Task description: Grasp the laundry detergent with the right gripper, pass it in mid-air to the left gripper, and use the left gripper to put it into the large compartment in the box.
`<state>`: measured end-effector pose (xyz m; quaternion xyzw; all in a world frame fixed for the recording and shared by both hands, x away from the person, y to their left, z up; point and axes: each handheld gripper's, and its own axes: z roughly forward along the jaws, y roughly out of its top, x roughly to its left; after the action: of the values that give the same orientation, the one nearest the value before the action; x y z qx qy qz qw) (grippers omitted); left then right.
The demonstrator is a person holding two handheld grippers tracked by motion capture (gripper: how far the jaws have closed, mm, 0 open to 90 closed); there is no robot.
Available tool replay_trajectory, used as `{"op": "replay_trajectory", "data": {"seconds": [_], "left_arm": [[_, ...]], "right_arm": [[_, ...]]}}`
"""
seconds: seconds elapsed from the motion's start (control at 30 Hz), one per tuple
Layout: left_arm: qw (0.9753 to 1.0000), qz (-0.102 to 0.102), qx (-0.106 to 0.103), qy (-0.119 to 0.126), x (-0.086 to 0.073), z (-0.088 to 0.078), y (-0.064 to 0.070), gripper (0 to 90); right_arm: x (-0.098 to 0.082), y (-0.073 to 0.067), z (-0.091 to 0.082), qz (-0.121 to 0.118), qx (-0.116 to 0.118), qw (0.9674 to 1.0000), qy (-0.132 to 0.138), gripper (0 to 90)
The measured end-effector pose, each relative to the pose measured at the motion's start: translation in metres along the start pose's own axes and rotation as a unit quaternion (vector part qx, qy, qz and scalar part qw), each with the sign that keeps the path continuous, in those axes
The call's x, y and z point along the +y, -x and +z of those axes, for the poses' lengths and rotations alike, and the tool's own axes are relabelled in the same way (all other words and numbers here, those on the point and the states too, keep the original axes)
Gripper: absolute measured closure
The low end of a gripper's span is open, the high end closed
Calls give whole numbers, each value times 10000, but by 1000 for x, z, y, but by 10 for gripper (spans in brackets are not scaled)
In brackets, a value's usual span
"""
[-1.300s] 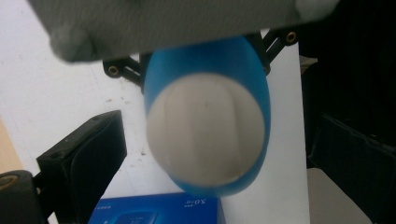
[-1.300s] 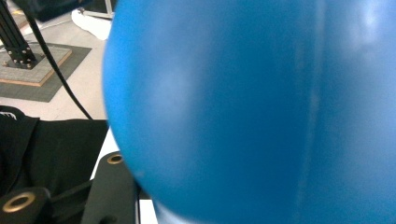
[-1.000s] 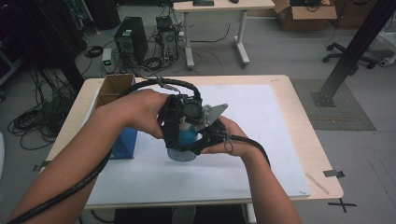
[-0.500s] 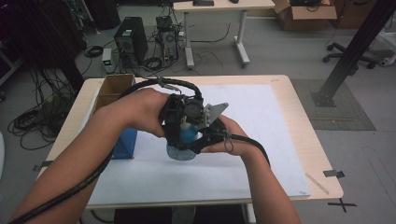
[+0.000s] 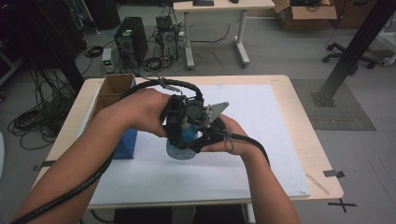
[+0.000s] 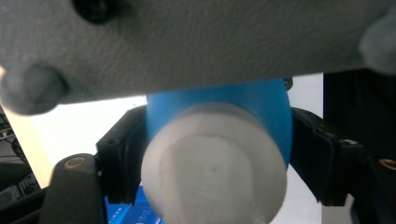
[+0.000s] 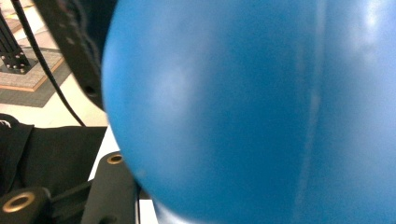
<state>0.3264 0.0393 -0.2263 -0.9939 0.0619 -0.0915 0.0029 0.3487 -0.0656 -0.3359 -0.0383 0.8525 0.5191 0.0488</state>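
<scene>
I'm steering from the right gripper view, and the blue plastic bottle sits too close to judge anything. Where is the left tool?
Observer: The left tool is above the blue plastic bottle. Its jaws have just been closing and now sit against the blue neck, under the round white cap.
Operator: Is the bottle upright?
Observer: Yes, upright over the white paper sheet.
Operator: Anything close by?
Observer: A blue rectangular box stands just left of it.
</scene>
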Motion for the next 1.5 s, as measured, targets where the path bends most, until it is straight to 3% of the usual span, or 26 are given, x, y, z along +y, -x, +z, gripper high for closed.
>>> {"op": "replay_trajectory", "data": {"seconds": [0.57, 0.77, 0.97, 1.0, 1.03, 1.1, 1.13, 1.2, 1.5], "left_arm": [[9999, -102, 34, 19, 0, 1, 0, 365], [9999, -104, -84, -69, -1, 1, -2, 379], [9996, -149, -126, -200, 0, -2, -2, 383], [9996, -157, -115, -209, 0, -3, -2, 383], [9995, -150, -122, -231, 0, -4, -2, 383], [9994, -167, -112, -270, 0, -6, -1, 383], [9994, -172, -100, -278, 0, -7, -1, 384], [9993, -180, -127, -307, 1, -7, -1, 384], [9987, -141, -177, -454, 3, -7, -4, 384]], "right_arm": [[1, 0, 1, 35, -4, 10000, 15, 456], [1, -1, 3, 9, -27, 10000, 1, 456], [2, 0, 4, -9, -7, 10000, 82, 457], [3, -4, 5, 187, 107, 9996, 161, 456], [4, -2, 4, 35, 35, 9999, 127, 456], [4, -1, 4, -32, 6, 9999, 119, 455], [6, -4, 4, 181, 117, 9995, 214, 455], [6, -3, 4, 76, 80, 9997, 213, 453], [2, -1, 7, 98, 19, 9990, 429, 447]]}}
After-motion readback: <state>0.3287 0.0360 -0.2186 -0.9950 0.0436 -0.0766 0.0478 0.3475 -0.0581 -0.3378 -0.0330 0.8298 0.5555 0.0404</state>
